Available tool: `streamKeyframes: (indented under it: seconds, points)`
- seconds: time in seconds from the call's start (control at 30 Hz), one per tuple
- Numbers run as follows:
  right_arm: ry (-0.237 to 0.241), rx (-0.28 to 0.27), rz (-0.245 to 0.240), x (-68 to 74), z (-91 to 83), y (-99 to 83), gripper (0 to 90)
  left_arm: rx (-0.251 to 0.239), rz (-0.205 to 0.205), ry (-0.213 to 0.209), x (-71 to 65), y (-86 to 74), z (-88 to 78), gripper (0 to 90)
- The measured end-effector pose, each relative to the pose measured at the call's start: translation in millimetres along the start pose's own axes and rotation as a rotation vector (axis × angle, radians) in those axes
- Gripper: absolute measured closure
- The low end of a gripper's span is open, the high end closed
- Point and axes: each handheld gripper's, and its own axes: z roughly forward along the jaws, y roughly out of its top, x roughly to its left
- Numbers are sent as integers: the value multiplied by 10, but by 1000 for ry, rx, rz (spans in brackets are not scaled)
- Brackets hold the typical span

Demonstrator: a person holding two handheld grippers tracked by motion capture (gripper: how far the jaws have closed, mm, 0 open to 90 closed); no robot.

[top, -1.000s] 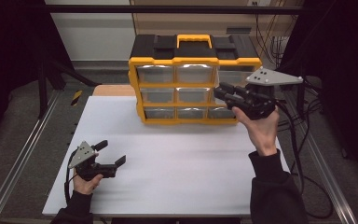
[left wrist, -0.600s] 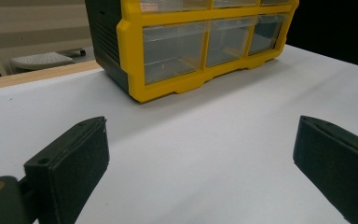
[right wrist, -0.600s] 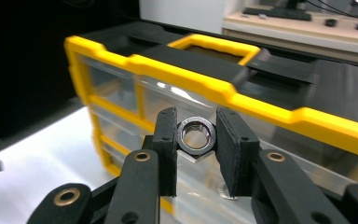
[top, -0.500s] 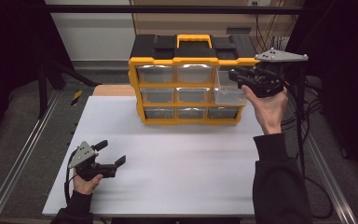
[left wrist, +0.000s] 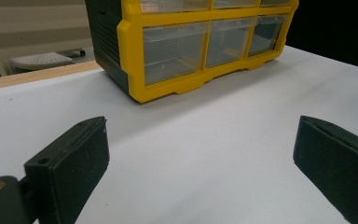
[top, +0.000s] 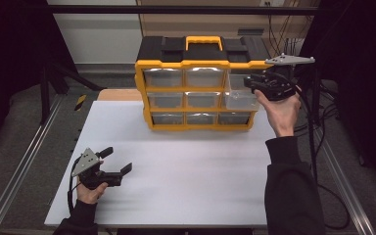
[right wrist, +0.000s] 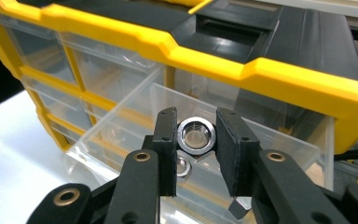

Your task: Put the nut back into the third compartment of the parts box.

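The right gripper [right wrist: 195,136] has its two black jaws closed onto a hex nut [right wrist: 195,136], a bright steel one clamped by its sides between the pads and facing the camera with its bore open. In the high view this right gripper [top: 250,81] is held up at the right end of the yellow and black drawer organizer [top: 200,83], its tips over the clear drawer [top: 239,95] that is pulled out of the top row's right-hand bay. In the right gripper view the held nut hangs just above that open drawer [right wrist: 121,135], and a second hex nut [right wrist: 182,166] lies on the drawer's floor directly below the jaws. The left gripper [top: 117,161] rests low on the white table [top: 191,171], well apart from the organizer [left wrist: 200,42], which stands ahead of its tips; its jaws are spread wide with nothing between them.
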Motion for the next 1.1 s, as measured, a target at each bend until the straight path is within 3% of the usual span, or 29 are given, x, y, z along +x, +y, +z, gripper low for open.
streamKeyframes:
  seconds: [0.17,0.4,0.67,0.73,0.77,0.8,0.83,0.93,1.1]
  points:
    - [-28,69,-19,7,78,-9,701,0,-2,0,1,0,0,33]
    - [-34,97,-23,5,100,2,695,1,-1,-1,-1,-1,3,33]
    - [-4,-23,-25,2,-108,4,524,3,-2,1,1,-1,5,34]
    - [28,-104,-21,37,-238,-29,402,2,-2,1,-1,-1,4,34]
    - [51,-149,-25,83,-322,-74,290,1,-2,2,-1,0,2,33]
    - [51,-149,-25,83,-322,-74,290,1,-2,2,-1,0,2,34]
    - [61,-195,-38,154,-408,-156,192,1,-2,2,0,1,1,33]
    - [68,-224,-52,252,-491,-306,70,1,-1,2,-2,1,2,33]
    - [97,-229,-48,353,-541,-578,34,0,-1,3,-2,2,0,32]
